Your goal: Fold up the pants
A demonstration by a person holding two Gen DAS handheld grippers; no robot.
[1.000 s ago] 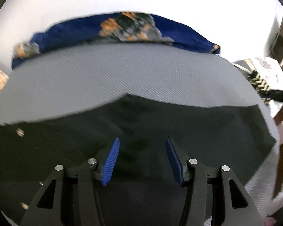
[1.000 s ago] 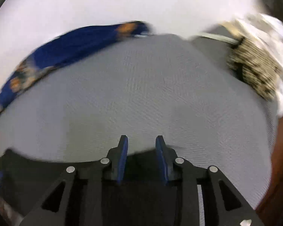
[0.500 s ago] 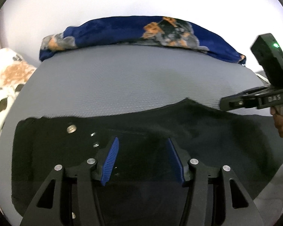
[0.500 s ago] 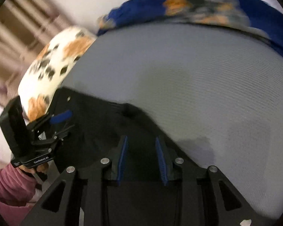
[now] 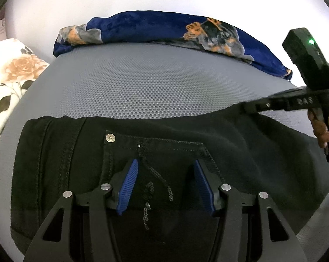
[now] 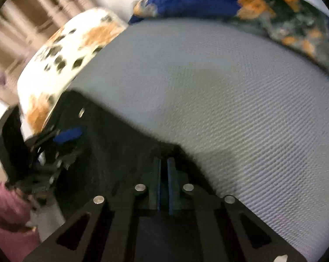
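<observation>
Left gripper (image 5: 165,178) hung with fingers spread wide over the pants' (image 5: 251,152) pocket. Right gripper (image 6: 163,163) was pinched closed on the pants' far edge, at 2 o'clock from the left. Pants lay flat on the grey mattress (image 5: 155,83); blue blanket (image 5: 155,27) at 12.

From my left wrist camera, the pants (image 5: 186,152) lie flat across the near part of the mattress (image 5: 142,87), with my left gripper (image 5: 166,181) over their pocket area and my right gripper (image 5: 251,107) at their far edge on the right. Behind the pants, a blanket (image 5: 164,28) runs along the mattress's far edge, and a pillow (image 5: 11,72) sits off its left side. From my right wrist camera, the 2 fingers of my right gripper (image 6: 163,163) meet on the pants' (image 6: 112,152) edge, and my left gripper (image 6: 61,139) sits to the left near the pillow (image 6: 66,50).
</observation>
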